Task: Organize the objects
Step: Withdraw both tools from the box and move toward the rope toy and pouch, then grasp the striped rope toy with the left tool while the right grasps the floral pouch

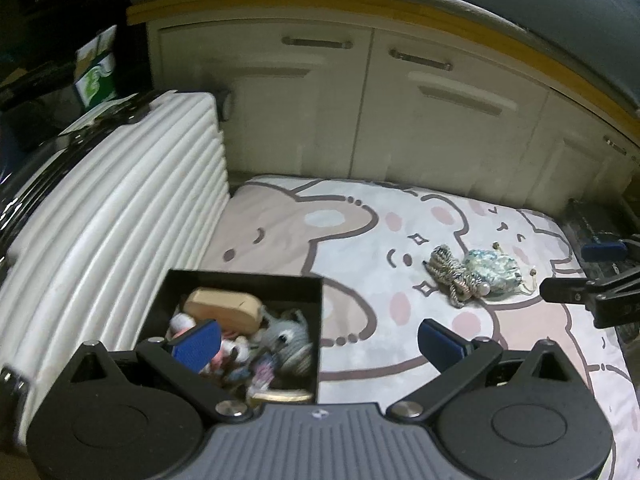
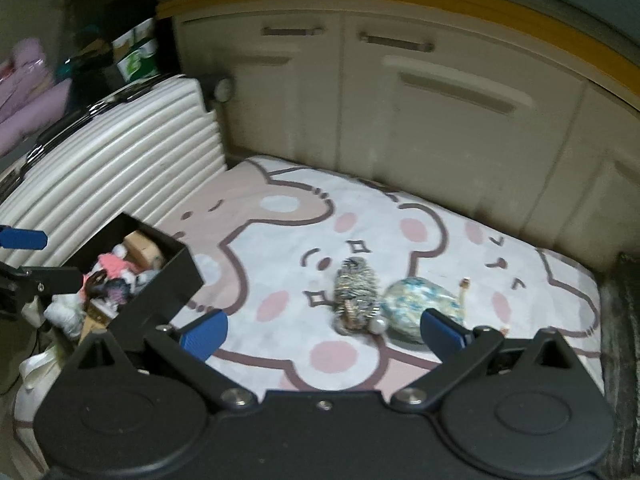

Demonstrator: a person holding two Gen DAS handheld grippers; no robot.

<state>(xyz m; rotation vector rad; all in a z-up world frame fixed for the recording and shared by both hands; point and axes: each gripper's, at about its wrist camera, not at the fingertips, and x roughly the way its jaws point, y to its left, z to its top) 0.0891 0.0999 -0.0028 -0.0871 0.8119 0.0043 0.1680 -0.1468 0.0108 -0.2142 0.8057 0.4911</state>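
One black box (image 1: pixel 240 292) sits on one cartoon-bear mat (image 1: pixel 360 220), and two loose items lie on the mat: one braided striped hair tie (image 1: pixel 452 276) and one blue floral pouch (image 1: pixel 494 270). Inside the box I can count one tan block (image 1: pixel 224 306) and one grey knitted toy (image 1: pixel 290 338) (the other small pieces are too jumbled to count). One white ribbed suitcase (image 1: pixel 120 220) stands alongside, and two cabinet handles (image 1: pixel 316 42) show clearly behind.

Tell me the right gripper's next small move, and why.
Probably ease the right gripper forward and down over the striped bow. Its jaws are open and empty, and the bow lies loose on the mat just ahead, beside the floral pouch. Both are outside the black box, which already holds the other small items.
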